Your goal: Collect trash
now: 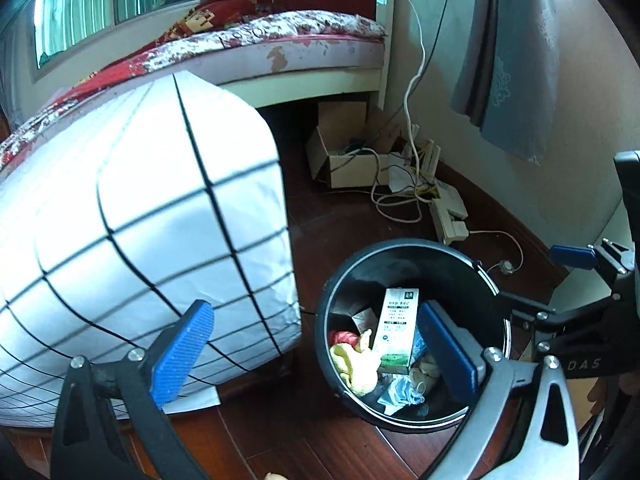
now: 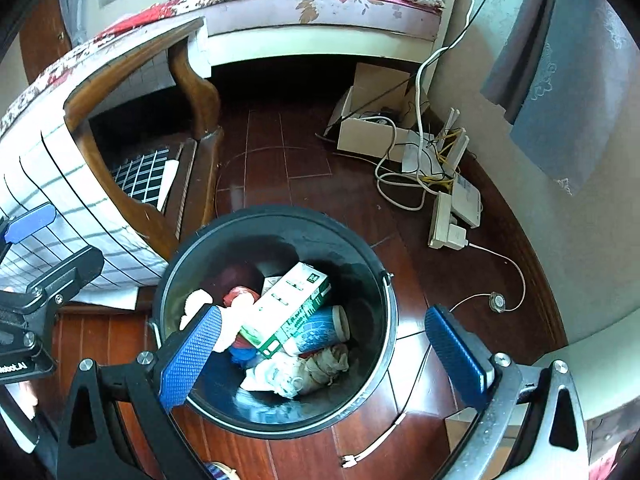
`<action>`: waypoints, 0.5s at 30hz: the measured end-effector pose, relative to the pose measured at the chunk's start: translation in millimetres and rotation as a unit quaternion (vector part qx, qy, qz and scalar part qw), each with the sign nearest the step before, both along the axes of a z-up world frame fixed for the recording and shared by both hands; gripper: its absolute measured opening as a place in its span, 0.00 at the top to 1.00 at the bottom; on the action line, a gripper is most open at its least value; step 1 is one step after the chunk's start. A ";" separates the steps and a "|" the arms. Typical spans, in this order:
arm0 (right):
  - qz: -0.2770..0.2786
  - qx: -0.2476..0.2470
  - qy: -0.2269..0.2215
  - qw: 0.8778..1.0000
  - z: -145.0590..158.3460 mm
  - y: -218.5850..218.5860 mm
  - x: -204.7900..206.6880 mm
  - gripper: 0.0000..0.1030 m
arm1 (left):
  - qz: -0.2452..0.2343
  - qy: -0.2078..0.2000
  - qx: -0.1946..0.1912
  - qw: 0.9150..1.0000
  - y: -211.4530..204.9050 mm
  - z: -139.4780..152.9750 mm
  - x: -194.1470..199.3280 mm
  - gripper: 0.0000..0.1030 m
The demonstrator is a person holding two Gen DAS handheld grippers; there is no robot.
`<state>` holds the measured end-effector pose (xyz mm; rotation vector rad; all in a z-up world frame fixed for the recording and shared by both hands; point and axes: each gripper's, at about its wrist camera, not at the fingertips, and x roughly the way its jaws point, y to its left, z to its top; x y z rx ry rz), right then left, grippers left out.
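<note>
A black round trash bin [image 1: 404,248] [image 2: 276,216] stands on the dark wood floor. It holds a white-and-green carton [image 1: 396,328] [image 2: 288,312], a blue paper cup [image 2: 320,332], a yellow cloth [image 1: 358,364], crumpled tissues [image 2: 292,372] and red scraps. My left gripper [image 1: 316,356] is open and empty, its right finger over the bin's rim. My right gripper [image 2: 324,356] is open and empty above the bin; it also shows at the right edge of the left wrist view [image 1: 576,258].
A wooden stool draped in white checked cloth [image 1: 140,220] [image 2: 80,184] stands left of the bin. A bed [image 1: 280,48] lies behind. A cardboard box [image 2: 372,120], power strips and tangled cables [image 2: 444,200] lie by the wall. A cable [image 2: 380,444] crosses the floor.
</note>
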<state>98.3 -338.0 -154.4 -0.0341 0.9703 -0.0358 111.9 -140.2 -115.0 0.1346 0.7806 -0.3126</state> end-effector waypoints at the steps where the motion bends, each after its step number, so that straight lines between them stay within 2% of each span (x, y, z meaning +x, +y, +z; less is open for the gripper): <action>1: -0.002 0.004 -0.002 1.000 2.7 0.7 -0.6 0.01 | 0.002 -0.002 0.000 1.000 1.7 3.0 -0.5 0.01; 11: -0.010 -0.005 -0.015 1.000 45.0 19.0 -10.6 0.01 | 0.012 -0.012 0.009 1.000 16.7 38.0 -11.0 0.01; 15: -0.015 -0.013 -0.019 1.000 66.7 27.8 -16.1 0.01 | 0.019 -0.025 -0.006 0.999 27.3 58.3 -20.6 0.01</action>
